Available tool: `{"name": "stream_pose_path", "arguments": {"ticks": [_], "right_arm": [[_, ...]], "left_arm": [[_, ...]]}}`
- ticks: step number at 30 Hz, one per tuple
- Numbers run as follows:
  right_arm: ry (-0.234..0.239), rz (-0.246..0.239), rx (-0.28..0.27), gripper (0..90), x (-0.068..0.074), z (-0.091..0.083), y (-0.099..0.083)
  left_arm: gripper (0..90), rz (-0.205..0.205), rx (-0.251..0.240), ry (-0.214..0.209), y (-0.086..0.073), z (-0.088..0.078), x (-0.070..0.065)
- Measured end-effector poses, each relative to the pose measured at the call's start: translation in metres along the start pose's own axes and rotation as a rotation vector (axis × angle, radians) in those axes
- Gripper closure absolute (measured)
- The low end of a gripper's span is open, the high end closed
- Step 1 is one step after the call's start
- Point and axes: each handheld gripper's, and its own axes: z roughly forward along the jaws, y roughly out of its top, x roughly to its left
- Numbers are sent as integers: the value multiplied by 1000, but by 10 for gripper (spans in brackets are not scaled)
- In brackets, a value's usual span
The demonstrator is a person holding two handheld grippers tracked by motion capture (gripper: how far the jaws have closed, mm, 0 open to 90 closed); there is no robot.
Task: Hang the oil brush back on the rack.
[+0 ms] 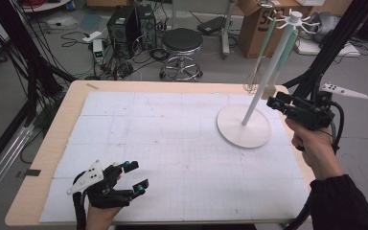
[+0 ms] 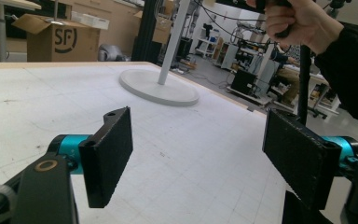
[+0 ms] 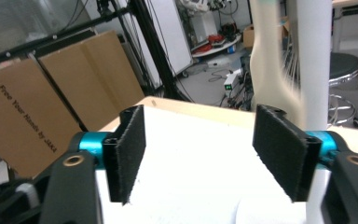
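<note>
A white stand with a round base (image 1: 244,125) and a leaning pole (image 1: 273,62) sits at the table's far right. From its top hooks hang a whisk with a pale green handle (image 1: 264,48) and a second green-handled utensil with a beige end (image 1: 269,91). My right gripper (image 1: 274,103) is held just right of the pole, near the beige end. Its jaws are open with nothing between them (image 3: 198,154); the blurred beige utensil (image 3: 270,79) and the pole (image 3: 313,60) lie beyond its right jaw. My left gripper (image 1: 135,178) rests open and empty at the near left (image 2: 200,149).
A white gridded mat (image 1: 172,143) covers the wooden table (image 1: 43,158). Beyond the far edge are a round stool (image 1: 182,45), a cardboard box (image 1: 256,21) and a computer tower (image 1: 124,24). A black frame strut (image 1: 335,43) rises at the right.
</note>
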Motion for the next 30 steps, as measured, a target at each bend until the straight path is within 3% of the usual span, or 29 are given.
{"name": "stream_pose_path", "arguments": {"ticks": [11,19,22,30], "right_arm": [[18,-15,20,311,8,-7,-24],[24,-21,14,256,13,-14,-72],[60,5,16,223,14,-14,-88],[59,-39,29,178,22,-13,-113]], "left_arm": [[248,4,0,-11,1,8,2],[241,11,-3,-4,2,13,3],[236,13,-4,12,2,14,5],[235,7,8,44,0,16,12]]}}
